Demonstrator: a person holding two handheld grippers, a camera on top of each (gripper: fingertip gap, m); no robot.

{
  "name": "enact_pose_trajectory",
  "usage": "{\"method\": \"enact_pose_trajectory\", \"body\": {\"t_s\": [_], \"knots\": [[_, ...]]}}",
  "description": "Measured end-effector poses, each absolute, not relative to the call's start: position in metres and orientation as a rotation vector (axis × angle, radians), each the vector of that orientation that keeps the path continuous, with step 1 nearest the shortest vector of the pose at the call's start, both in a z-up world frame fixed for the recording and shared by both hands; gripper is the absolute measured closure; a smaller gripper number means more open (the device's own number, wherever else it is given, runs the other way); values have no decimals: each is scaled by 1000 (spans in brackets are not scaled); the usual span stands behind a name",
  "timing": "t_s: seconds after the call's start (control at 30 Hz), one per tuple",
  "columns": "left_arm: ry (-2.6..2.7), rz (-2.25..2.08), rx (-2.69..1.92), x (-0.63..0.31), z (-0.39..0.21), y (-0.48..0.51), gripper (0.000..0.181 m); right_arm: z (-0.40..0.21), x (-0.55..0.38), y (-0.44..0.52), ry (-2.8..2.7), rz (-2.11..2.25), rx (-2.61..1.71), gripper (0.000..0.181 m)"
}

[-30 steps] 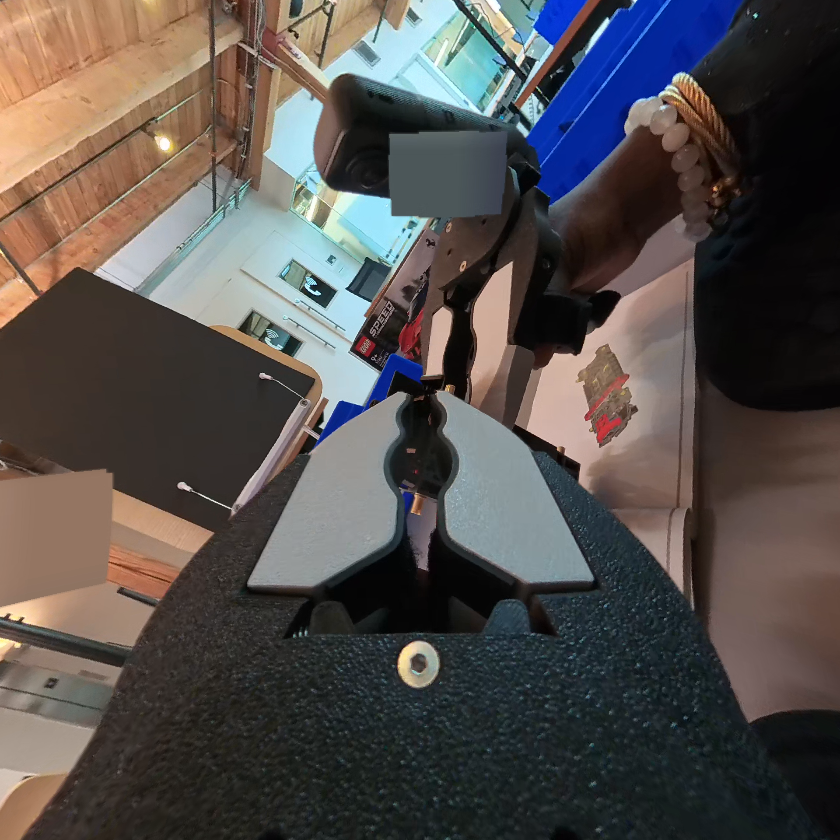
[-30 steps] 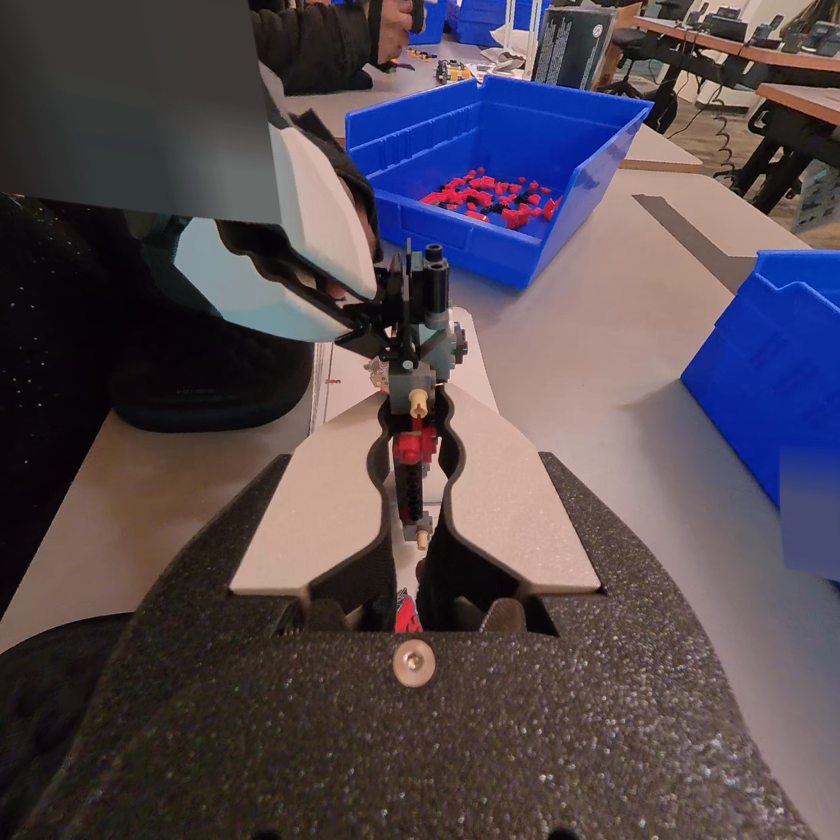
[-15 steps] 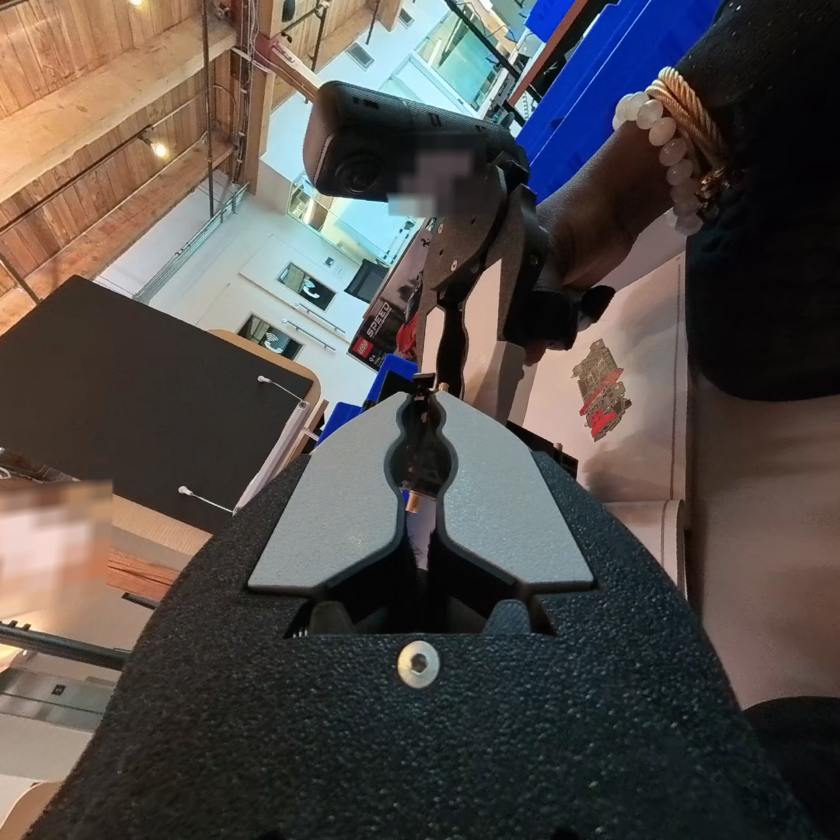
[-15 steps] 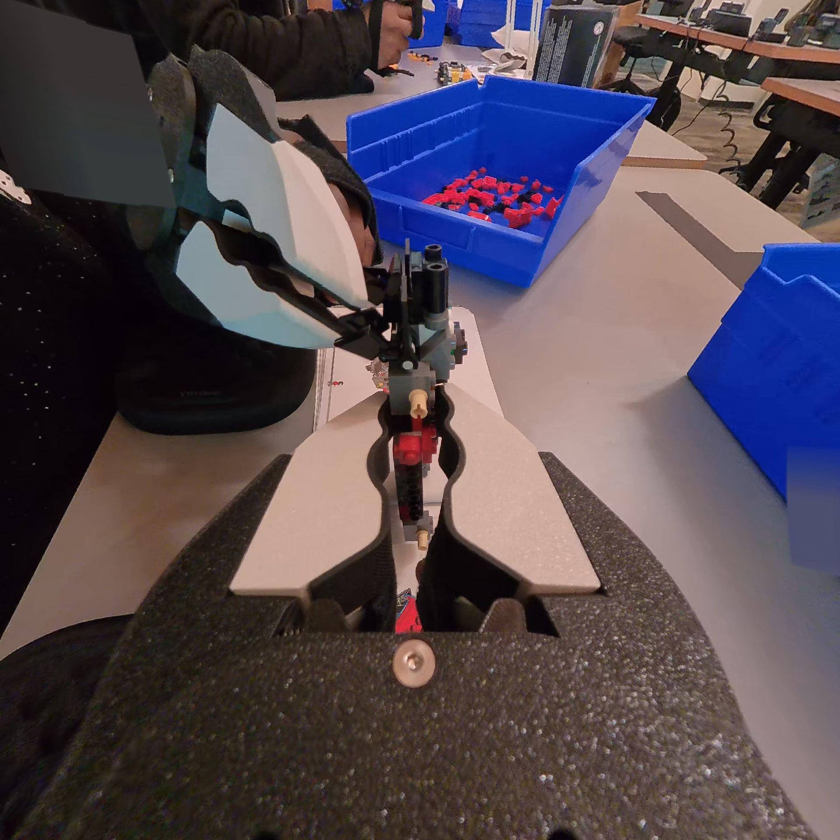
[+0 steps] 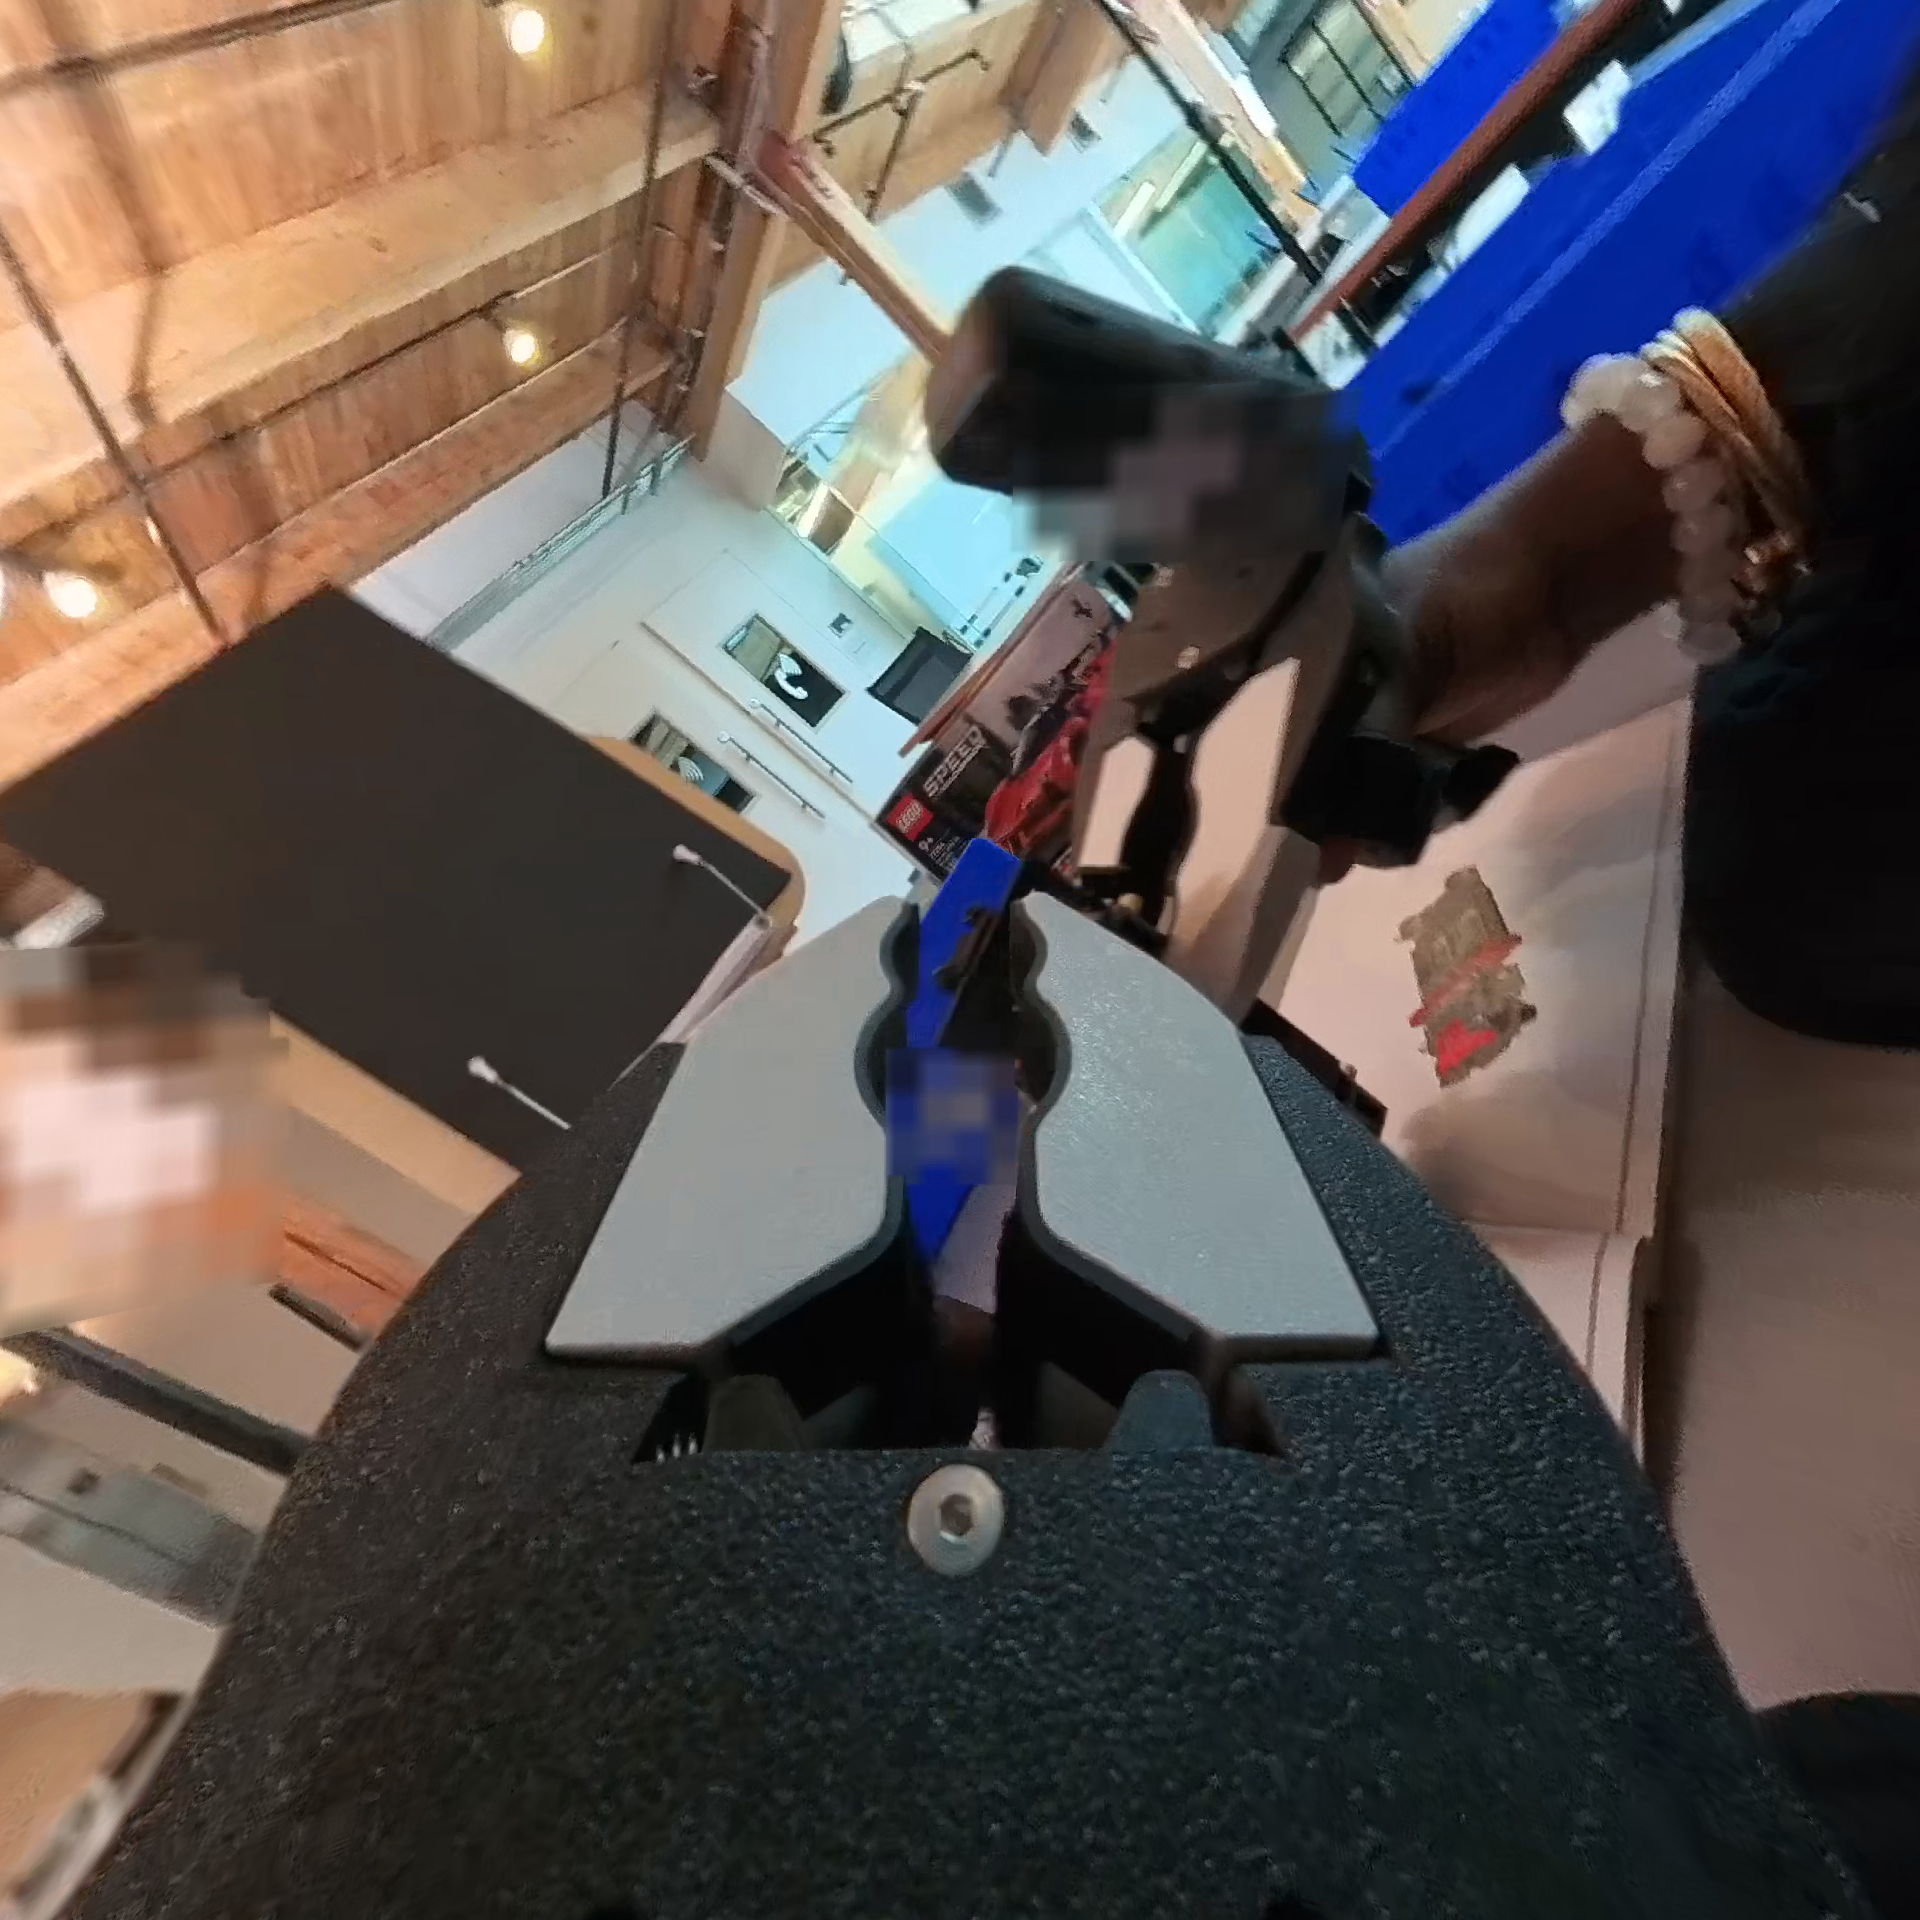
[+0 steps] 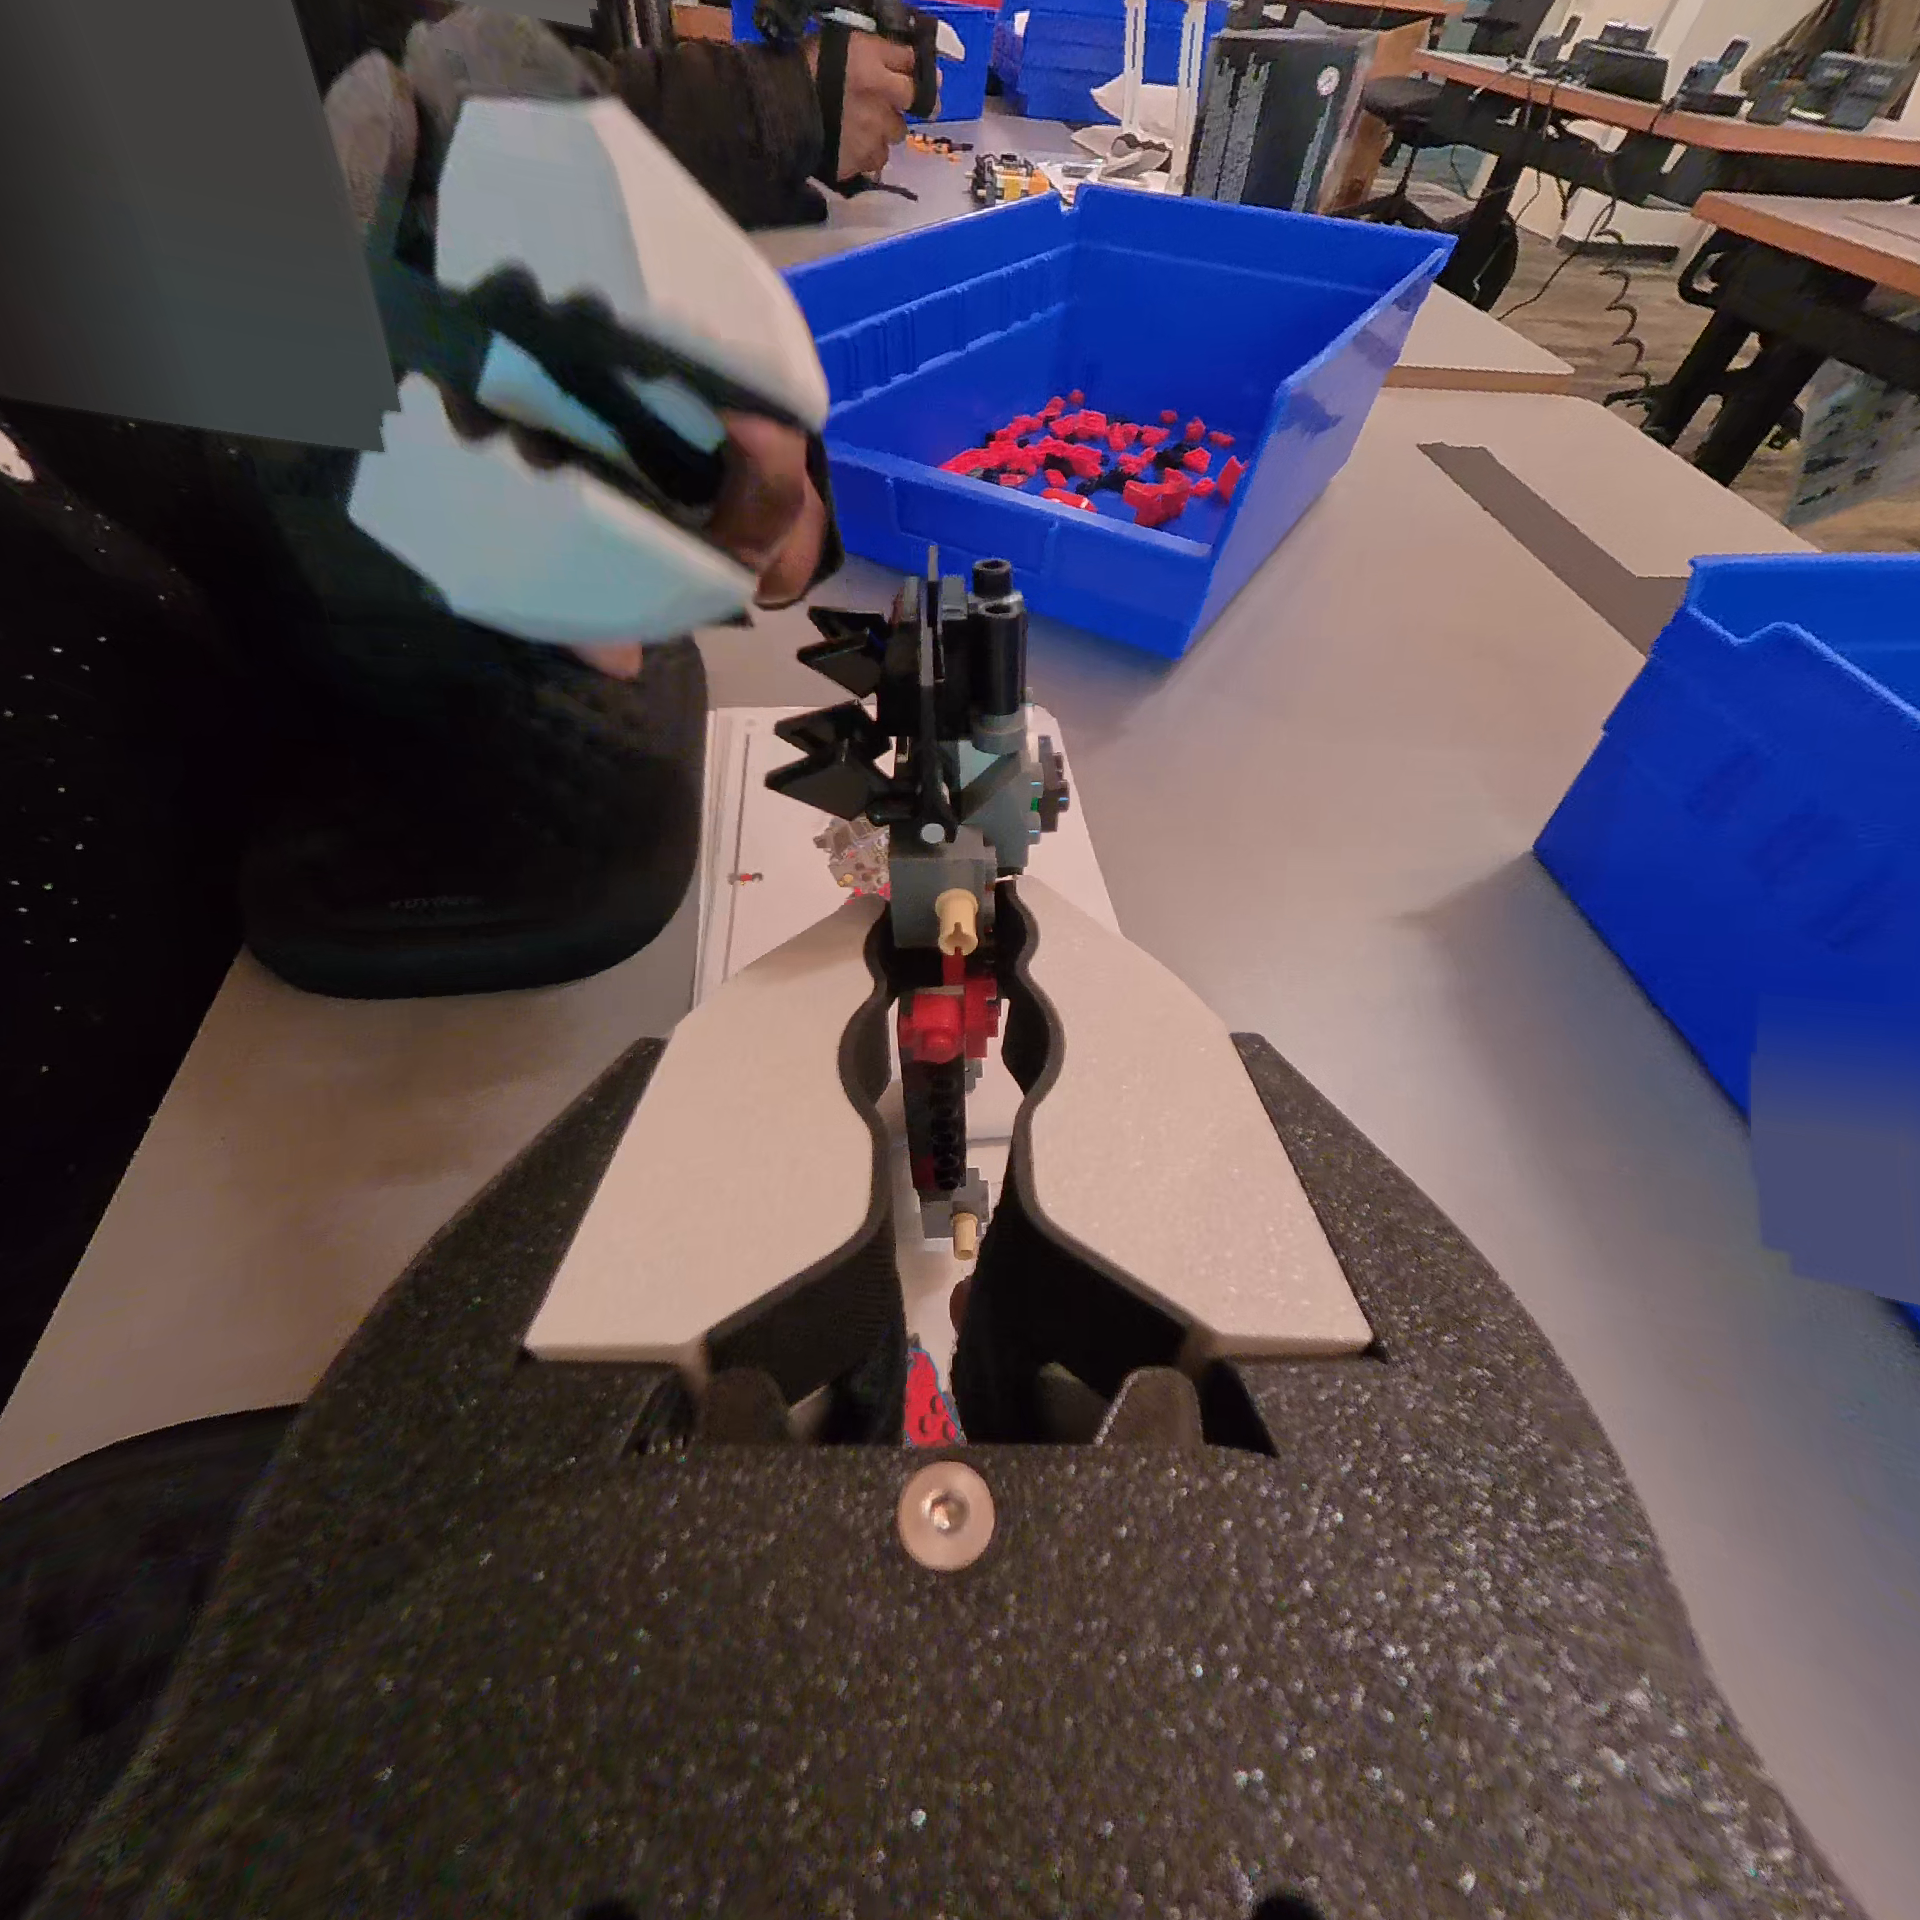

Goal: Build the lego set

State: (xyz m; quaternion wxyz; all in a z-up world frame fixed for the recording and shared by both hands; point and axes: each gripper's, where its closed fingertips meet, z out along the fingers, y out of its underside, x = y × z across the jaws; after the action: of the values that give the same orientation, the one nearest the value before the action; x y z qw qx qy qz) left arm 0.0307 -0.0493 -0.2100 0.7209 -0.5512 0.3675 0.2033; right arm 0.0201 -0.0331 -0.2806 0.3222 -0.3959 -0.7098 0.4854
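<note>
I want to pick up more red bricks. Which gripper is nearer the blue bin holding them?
Left gripper, raised beside the bin's near corner; right gripper sits farther back, shut on the lego model.

Printed lettering and brand mark on dark set box (image 5: pixel 997 769) standing behind tabletop, left wrist view; wording left uncopied. White phone pictogram on dark wall sign (image 5: pixel 795 675), second sign with wave-like pictogram (image 5: pixel 694 767) below it. Printed build picture on instruction sheet (image 5: pixel 1465 977), no legible text. Small embossed mark on black pad (image 6: pixel 431 902) in right wrist view, too small to read.
</note>
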Motion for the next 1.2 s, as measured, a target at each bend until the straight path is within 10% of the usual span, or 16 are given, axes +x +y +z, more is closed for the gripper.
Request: {"method": "enact_pose_trajectory", "body": {"t_s": [0.63, 1.2], "knots": [[360, 57, -1823, -70, -272, -83, 155, -292, -7, 56, -1868, 7, -526, 164], [416, 35, -1850, -59, -295, -79, 156, -328, -33, 96, -1910, -167, -228, 164]]}}
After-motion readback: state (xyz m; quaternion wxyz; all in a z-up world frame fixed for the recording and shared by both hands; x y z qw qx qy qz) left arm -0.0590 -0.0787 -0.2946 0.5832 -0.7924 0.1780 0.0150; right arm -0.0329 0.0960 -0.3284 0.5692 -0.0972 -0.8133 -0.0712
